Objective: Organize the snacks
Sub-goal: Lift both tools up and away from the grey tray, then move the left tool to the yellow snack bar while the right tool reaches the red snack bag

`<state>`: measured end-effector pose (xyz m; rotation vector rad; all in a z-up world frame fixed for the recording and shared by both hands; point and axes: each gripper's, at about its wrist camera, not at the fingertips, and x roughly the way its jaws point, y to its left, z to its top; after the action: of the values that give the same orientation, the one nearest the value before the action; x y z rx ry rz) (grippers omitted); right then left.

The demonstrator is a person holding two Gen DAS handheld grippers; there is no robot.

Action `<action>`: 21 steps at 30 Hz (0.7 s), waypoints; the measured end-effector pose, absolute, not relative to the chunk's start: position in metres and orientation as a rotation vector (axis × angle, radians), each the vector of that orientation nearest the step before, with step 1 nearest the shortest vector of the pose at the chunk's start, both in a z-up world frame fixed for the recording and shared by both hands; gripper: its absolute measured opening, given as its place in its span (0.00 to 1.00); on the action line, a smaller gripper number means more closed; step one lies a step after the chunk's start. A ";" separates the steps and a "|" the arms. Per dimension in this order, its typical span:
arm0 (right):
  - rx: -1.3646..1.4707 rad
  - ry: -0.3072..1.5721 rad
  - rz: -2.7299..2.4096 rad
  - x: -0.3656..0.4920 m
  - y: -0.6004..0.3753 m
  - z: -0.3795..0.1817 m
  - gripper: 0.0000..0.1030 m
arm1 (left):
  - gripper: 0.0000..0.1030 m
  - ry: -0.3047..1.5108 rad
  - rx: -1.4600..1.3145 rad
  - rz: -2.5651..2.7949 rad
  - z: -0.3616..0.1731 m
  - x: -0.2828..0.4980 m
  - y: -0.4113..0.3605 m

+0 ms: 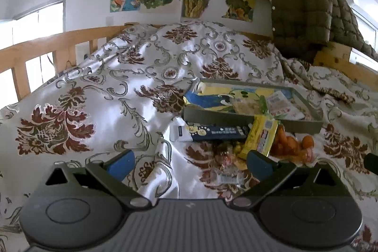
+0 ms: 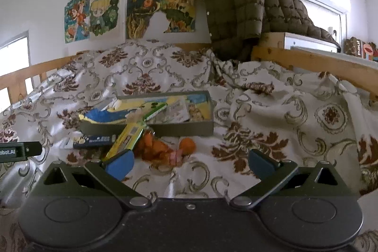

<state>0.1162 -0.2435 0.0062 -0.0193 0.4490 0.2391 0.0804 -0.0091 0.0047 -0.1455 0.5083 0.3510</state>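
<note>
left hand-held gripper (image 1: 190,163) wide open, empty | right hand-held gripper (image 2: 191,163) likewise | tray (image 2: 184,130) holds snacks, seemingly

Your bed (image 2: 271,115) carries a grey tray (image 2: 184,129), a dark blue packet (image 1: 217,132), a yellow packet (image 1: 261,136) and orange snacks (image 2: 163,149).

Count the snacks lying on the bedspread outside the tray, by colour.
Dark blue packet: 1
Yellow packet, leaning on the tray: 1
Clear bag of orange snacks: 1
Clear wrapped snack nearest the left gripper: 1
Total: 4
</note>
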 end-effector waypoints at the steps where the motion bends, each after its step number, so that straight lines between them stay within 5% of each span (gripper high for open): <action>1: -0.023 0.450 0.242 0.116 -0.242 0.005 0.99 | 1.00 0.512 -0.137 0.351 0.004 0.080 -0.010; 21: -0.026 0.493 0.270 0.124 -0.234 -0.010 0.99 | 1.00 0.570 -0.152 0.381 -0.008 0.084 -0.008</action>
<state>0.1244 -0.2344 -0.0097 -0.0255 0.4930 0.2702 0.0839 -0.0077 -0.0076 -0.1523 0.5700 0.3810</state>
